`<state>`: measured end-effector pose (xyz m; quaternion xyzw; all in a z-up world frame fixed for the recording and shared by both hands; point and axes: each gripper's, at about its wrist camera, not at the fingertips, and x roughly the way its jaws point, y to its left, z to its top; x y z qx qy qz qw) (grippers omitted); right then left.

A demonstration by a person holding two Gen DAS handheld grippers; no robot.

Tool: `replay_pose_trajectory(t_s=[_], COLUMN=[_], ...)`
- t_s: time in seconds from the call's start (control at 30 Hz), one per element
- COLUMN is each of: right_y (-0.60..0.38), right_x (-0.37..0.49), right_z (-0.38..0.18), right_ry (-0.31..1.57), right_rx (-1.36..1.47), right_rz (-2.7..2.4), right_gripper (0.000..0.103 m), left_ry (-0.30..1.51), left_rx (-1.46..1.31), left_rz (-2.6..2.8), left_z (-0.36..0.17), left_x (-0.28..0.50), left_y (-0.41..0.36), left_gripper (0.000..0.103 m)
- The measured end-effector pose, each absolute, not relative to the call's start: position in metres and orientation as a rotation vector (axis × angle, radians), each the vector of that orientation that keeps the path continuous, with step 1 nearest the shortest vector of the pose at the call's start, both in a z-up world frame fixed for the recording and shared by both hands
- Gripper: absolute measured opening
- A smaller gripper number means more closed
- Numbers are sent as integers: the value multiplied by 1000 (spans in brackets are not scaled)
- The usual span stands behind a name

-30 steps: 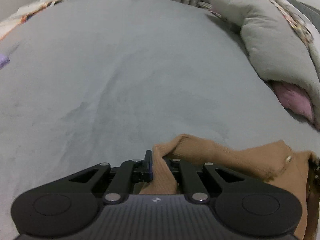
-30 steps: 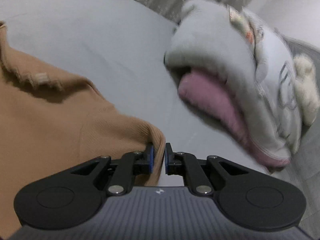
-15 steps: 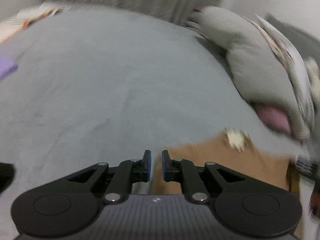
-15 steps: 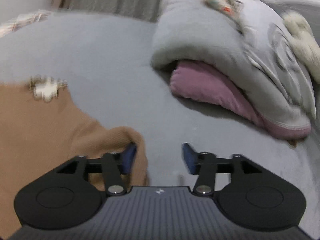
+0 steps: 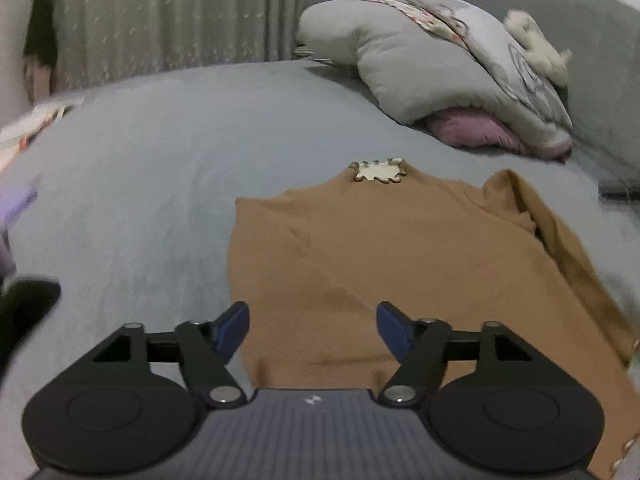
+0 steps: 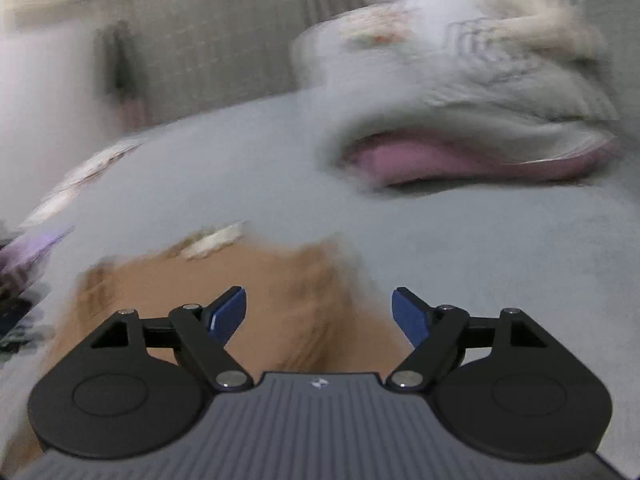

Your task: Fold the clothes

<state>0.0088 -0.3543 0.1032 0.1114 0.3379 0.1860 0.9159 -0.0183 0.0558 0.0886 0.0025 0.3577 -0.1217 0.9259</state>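
Sweater [image 5: 380, 256]: tan knit, spread flat on grey bed [image 5: 160, 184], pale scalloped patch [image 5: 378, 170] at far edge, right sleeve [image 5: 560, 240] bunched and trailing.
Handling: judged soft, light, limp; likely to sag and stretch; best pinched at hem corners or shoulder seams.
Left hand-held gripper [image 5: 313, 330]: jaws opening, nothing pinched, sweater lying below the gap.
Right hand-held gripper [image 6: 319, 316]: jaws opening, empty; view blurred.
Surroundings: heaped grey quilt [image 5: 460, 64] with pink lining well apart, curtain [image 5: 180, 12] behind.
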Motion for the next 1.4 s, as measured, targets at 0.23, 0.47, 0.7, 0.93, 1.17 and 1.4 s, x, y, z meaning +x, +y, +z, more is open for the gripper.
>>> replay_pose_trajectory(t_s=[0.23, 0.47, 0.7, 0.93, 1.17, 1.4], right_y=[-235, -201, -200, -236, -287, -347], right_x=[9, 4, -2, -2, -9, -17], right_z=[37, 26, 31, 79, 116, 128], right_ry=[989, 1031, 977, 778, 623, 599], right_rx=[153, 236, 209, 243, 195, 277], right_rz=[792, 881, 836, 733, 534, 491], right_gripper=[81, 49, 5, 4, 4, 7], left_ry=[759, 759, 763, 740, 708, 691], left_rx=[-76, -116, -81, -7, 42, 264], left_rz=[-189, -167, -167, -204, -226, -211], left_z=[70, 66, 63, 67, 69, 55], left_x=[-6, 3, 5, -3, -11, -15], left_y=[82, 94, 90, 74, 64, 34], left_gripper=[73, 73, 73, 75, 76, 77])
